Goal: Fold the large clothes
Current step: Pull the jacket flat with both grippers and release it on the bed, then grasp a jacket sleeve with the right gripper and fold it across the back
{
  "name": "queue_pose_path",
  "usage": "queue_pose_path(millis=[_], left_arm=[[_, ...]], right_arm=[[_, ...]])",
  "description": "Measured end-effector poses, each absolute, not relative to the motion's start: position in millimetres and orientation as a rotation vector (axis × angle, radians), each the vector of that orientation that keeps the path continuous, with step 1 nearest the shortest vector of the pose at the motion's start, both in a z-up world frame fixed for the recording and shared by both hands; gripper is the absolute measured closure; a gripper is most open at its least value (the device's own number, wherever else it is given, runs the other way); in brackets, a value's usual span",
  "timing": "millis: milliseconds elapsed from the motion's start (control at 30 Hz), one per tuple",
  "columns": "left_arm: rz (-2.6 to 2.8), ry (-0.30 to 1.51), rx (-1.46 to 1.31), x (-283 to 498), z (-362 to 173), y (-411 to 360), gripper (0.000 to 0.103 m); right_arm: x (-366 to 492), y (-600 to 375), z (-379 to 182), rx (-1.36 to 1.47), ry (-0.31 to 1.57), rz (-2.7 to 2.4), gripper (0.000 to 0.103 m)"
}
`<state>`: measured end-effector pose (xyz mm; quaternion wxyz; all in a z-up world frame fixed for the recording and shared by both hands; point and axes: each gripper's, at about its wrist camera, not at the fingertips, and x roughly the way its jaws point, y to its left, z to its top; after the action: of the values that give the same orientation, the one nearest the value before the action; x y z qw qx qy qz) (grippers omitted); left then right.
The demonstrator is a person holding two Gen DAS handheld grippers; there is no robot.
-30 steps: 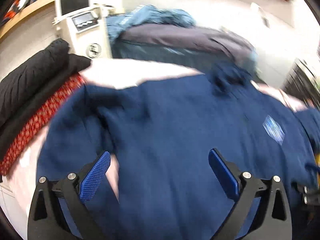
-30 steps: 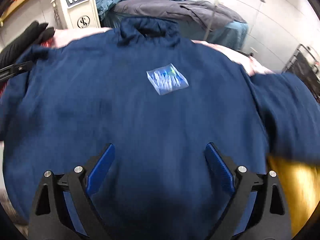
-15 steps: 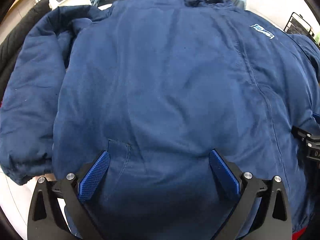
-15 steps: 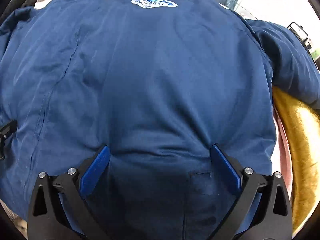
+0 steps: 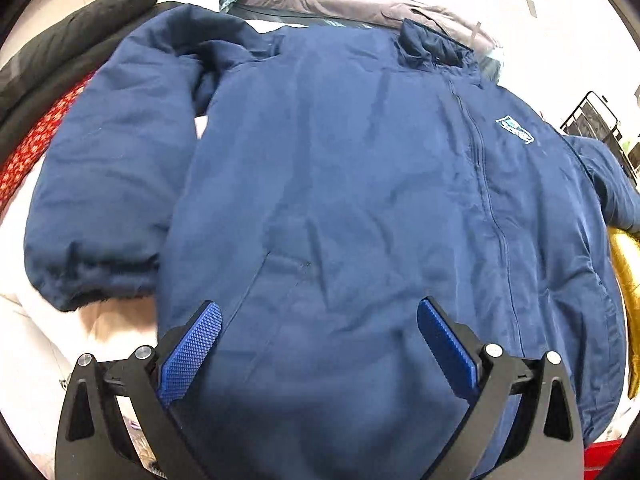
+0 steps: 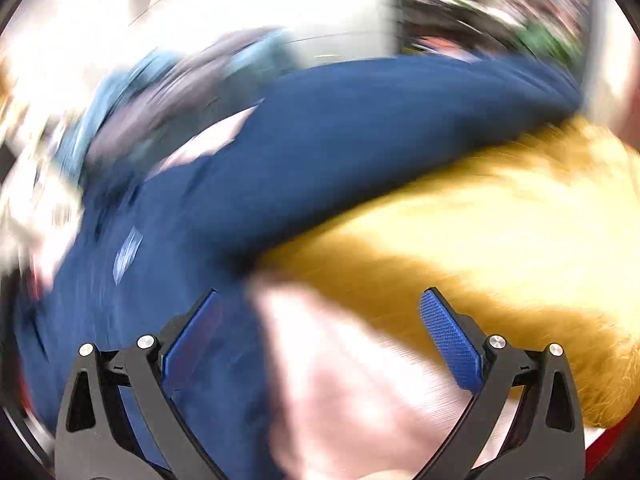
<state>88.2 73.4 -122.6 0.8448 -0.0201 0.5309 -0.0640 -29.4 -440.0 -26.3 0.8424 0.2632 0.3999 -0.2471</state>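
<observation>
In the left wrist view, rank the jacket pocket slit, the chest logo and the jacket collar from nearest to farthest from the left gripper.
From the left gripper:
1. Pocket slit, just ahead of the fingertips, slightly left.
2. Chest logo, farther up on the right.
3. Jacket collar, at the far top edge, right of centre.

Bright, even indoor light fills both views, and the pale floor at the far edge is blown out to near white. The left wrist view is sharp: the navy jacket (image 5: 360, 200) shows soft creases and only faint shadow near the fingers (image 5: 192, 352). Fisheye bending curves everything toward the dark round rim. The right wrist view is heavily motion-blurred; the jacket (image 6: 340, 140) and yellow fabric (image 6: 500, 232) smear into streaks.
</observation>
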Motion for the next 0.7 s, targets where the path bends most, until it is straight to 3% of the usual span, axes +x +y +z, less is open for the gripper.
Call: queue_pose_path(millis=[100,267,533,633,700], left_arm=[[-0.124,1.121,-0.033,80.7,-124.1,76.3,0.006],[-0.109,1.118,0.007,72.7,-124.3,70.8,0.006],[-0.099,1.088,-0.001,57.8,-118.4,79.0,0.006],[-0.088,1.092,-0.008,55.2,-120.8,86.3,0.006],[-0.082,1.095,-0.015,54.6,-123.1,89.9,0.006]], right_arm=[[-55.0,-513.3,-21.5,0.74,0.734,-0.612,0.01],[-53.2,-576.4,-13.6,0.866,0.635,-0.591,0.01],[-42.4,-641.6,-30.9,0.995,0.555,-0.807,0.032],[-40.1,-648.4,-29.7,0.983,0.549,-0.847,0.053],[-36.0,-654.7,-27.5,0.995,0.548,-0.84,0.078]])
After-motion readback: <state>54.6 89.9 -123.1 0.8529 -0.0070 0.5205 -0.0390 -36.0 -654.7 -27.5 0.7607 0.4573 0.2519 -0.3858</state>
